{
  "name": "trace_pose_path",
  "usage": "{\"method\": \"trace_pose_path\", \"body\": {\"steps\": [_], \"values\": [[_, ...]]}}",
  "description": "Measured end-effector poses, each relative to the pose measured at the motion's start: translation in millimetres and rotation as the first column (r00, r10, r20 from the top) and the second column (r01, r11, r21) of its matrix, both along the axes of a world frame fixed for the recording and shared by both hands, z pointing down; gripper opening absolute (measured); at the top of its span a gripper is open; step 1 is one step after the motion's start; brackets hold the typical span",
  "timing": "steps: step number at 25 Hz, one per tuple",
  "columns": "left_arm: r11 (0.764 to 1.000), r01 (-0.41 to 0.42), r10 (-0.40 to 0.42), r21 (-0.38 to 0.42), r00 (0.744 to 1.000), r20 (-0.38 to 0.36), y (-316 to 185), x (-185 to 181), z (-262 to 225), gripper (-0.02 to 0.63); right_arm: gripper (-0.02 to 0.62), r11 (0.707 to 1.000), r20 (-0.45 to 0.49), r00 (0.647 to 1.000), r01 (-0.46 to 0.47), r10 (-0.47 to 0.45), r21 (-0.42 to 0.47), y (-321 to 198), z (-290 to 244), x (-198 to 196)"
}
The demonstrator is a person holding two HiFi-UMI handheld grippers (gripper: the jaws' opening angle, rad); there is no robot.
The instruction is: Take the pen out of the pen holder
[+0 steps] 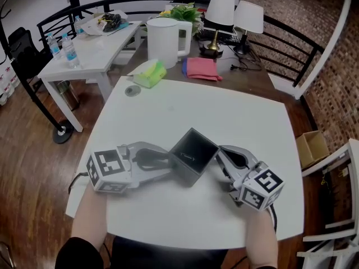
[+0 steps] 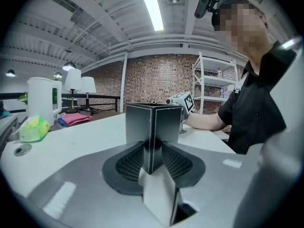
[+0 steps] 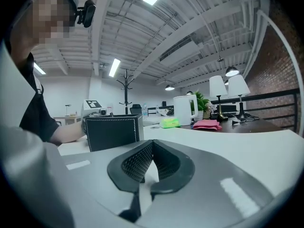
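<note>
Pictured near the front of a white table [image 1: 224, 111]: a black square pen holder [image 1: 184, 172] with white stitching along its edges, upright, open at the top, turned corner-on to the head view. Inside, only a short pale streak at the bottom (too small to call a pen with any certainty). Flanked by two hand-held grippers. To the left, the left gripper [image 1: 167, 162], jaws spread wide, one corner of the holder standing between the tips, pads not plainly pressing on it. To the right, the right gripper [image 1: 221, 153], pads closed tip to tip on nothing, just beside the holder's right corner. On each gripper, a cube [image 1: 106, 170] faced with black-and-white square markers, patterns rather than words. Toward the back: a white jug [image 1: 165, 41], a yellow-green bundle [image 1: 150, 73], a folded pink cloth [image 1: 201, 68], two lamps [image 1: 220, 10] with white shades, a green plant [image 1: 182, 11]. On the white side table [image 1: 95, 58] at left, two water bottles [image 1: 68, 49] with blue labels, print too small to read. On the wooden floor at right, an open cardboard box [image 1: 311, 147].
</note>
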State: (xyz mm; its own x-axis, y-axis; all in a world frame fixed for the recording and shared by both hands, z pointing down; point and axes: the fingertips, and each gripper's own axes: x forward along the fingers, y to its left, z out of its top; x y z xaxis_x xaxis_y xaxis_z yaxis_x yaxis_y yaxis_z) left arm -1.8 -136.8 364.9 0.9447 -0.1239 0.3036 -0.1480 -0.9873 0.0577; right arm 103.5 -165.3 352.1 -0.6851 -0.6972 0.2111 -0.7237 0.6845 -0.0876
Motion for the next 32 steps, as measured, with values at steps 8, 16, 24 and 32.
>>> {"method": "trace_pose_path", "body": {"steps": [8, 16, 24, 32], "values": [[0.999, 0.01, -0.011, -0.043, 1.0, -0.017, -6.2, -1.2, 5.4, 0.104, 0.014, 0.999, -0.04, 0.998, 0.049, -0.049, 0.023, 18.4, -1.0, 2.4], [0.998, 0.026, -0.028, -0.06, 0.999, -0.028, -14.4, 5.0, 5.0, 0.098, 0.014, 0.995, -0.09, 0.992, 0.094, -0.091, 0.022, 35.1, 0.3, 3.5], [0.999, 0.009, -0.012, -0.036, 0.997, -0.075, -13.2, 11.3, -5.5, 0.083, 0.014, 0.997, -0.095, 0.993, 0.072, -0.069, 0.034, 32.8, -2.5, 13.3], [0.999, 0.031, -0.034, -0.033, 0.997, -0.076, -15.9, 9.3, -6.0, 0.081, 0.037, 0.992, -0.078, 0.995, 0.073, -0.065, 0.101, 34.2, -71.4, 16.0]]}}
